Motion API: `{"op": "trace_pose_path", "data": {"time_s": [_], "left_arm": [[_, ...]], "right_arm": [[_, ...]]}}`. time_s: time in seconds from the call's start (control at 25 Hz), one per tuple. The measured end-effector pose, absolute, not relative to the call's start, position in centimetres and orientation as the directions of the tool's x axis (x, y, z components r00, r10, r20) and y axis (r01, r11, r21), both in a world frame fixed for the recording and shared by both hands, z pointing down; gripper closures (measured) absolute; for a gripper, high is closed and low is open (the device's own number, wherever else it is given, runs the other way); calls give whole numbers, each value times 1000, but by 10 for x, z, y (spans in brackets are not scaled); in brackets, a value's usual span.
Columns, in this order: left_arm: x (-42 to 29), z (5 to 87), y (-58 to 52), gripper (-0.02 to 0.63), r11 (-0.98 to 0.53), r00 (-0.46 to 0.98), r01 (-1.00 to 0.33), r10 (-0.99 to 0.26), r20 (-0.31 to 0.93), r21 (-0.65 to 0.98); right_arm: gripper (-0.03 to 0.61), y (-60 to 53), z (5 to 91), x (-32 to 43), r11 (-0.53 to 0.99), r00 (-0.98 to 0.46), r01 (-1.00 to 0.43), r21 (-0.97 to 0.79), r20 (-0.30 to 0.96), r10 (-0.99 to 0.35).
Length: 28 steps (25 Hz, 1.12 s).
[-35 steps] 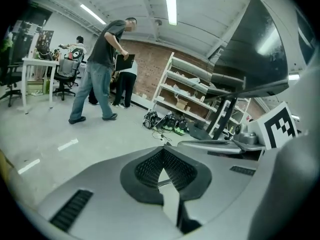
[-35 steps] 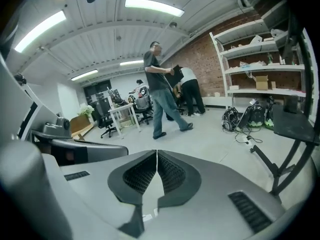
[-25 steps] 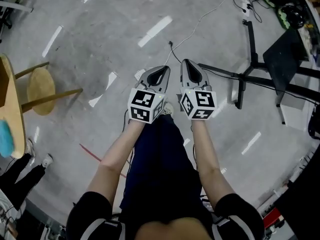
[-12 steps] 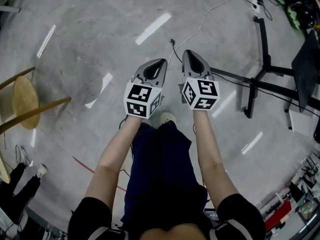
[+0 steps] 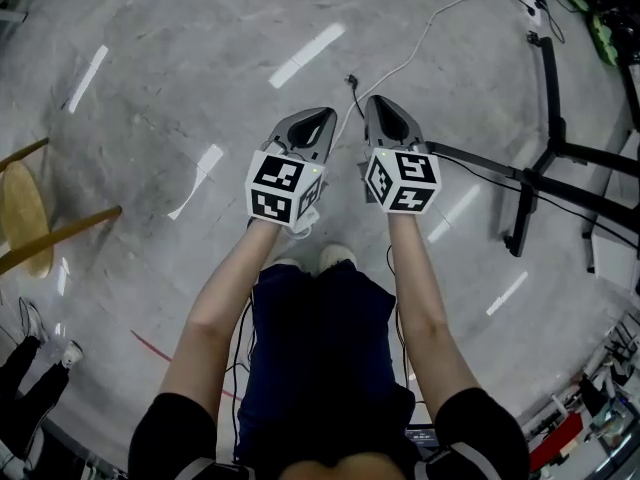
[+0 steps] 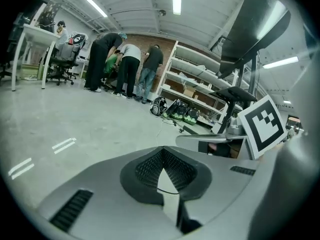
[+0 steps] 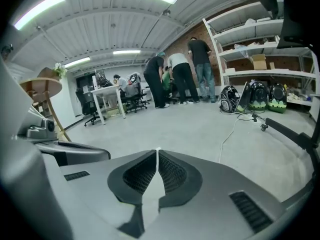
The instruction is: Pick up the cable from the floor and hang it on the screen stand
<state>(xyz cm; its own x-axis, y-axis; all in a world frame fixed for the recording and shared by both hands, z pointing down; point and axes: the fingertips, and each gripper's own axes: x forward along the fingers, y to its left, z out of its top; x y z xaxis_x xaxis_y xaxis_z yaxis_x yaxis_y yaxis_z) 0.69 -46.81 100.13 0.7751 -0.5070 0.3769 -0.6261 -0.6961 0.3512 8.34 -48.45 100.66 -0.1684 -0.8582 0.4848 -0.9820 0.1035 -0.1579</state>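
White cable point(image 7: 227, 140) on concrete floor point(image 5: 200, 68), ungrasped; left claw point(image 5: 322, 118) and right claw point(image 5: 377, 106) both closed tight, empty; risk: they push the thin cord aside unless opened before contact.

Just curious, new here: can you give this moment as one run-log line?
stage: before pickup | left gripper: shut, empty | right gripper: shut, empty | cable: on floor, untouched

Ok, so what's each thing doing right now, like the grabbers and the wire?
Left grey gripper: shut, empty.
Right grey gripper: shut, empty.
Thin white cable: lying on the grey floor, not held.
Black metal screen stand: standing, no cable seen on it.
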Motion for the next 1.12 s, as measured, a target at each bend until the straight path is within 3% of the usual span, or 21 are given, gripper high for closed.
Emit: {"op": "trace_pose_path", "data": {"time_s": [0.52,1.12], "left_arm": [[4,1106,-498,607,-721,803,-590,-481,351,362],[25,1181,-518,607,-731,817,-569,-449,362,378]], "right_arm": [[555,-509,1130,105,83,-158,-982,-167,503,-850],[541,-539,1226,107,174,-185,-982,-75,578,-795]]}}
